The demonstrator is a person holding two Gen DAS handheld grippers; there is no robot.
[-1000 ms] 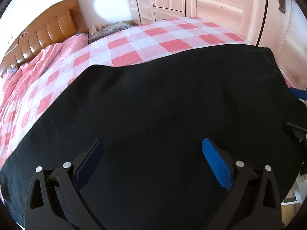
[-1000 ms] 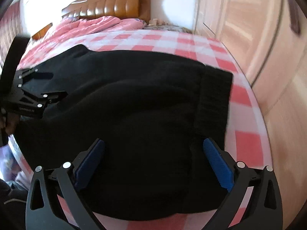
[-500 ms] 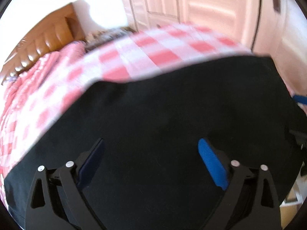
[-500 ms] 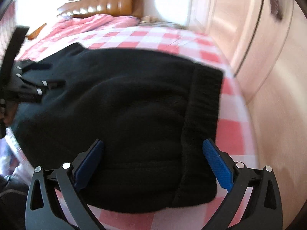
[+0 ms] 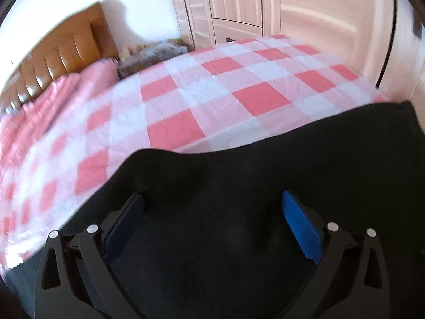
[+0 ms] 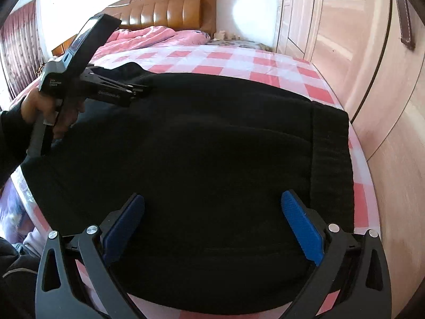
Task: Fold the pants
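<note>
Black pants [image 6: 202, 148] lie folded flat on the pink-checked bed [image 6: 239, 61], ribbed waistband [image 6: 330, 159] at the right. They fill the lower half of the left wrist view [image 5: 252, 186]. My right gripper [image 6: 212, 218] is open and empty, hovering over the near edge of the pants. My left gripper [image 5: 212, 218] is open and empty above the pants' left part; it also shows in the right wrist view [image 6: 132, 90], held by a hand over the far left corner.
The wooden headboard [image 6: 164, 13] and a pink quilt [image 6: 143, 37] are at the far end of the bed. Wardrobe doors [image 6: 345, 40] run along the right side. The bed's right edge [image 6: 364, 186] is close to the waistband.
Both grippers have pulled back and up from the pants. The left gripper moved toward the far left corner, so more checked sheet shows. The pants have stayed flat.
</note>
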